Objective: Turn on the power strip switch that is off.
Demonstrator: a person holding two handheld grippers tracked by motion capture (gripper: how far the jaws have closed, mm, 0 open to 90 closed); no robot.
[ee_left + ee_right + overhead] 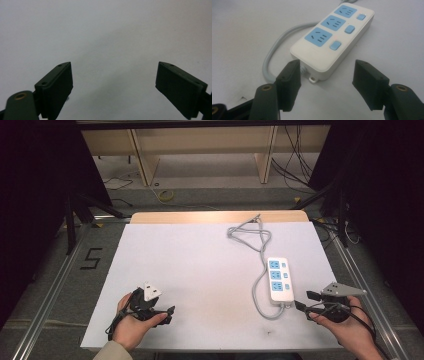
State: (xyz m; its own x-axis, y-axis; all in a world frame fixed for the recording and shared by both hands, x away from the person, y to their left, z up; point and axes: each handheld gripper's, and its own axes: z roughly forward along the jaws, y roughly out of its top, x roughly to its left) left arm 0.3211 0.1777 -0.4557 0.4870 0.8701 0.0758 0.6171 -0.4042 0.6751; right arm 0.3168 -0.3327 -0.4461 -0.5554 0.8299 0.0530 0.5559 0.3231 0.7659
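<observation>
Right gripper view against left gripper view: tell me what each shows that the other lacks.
Right gripper view: the white power strip with three blue sockets and three blue switches, its grey cable curling off the near end, just ahead of the open right gripper. Left gripper view: the open left gripper over bare surface. Shared: the white table sheet, and wide black jaws gripping nothing.

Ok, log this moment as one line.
left gripper: open, over bare white sheet | right gripper: open, facing power strip's cable end, not touching | grey cable: loops beside strip

White power strip (279,279), three blue sockets, flat on table, grey cord (258,285) looped
</observation>
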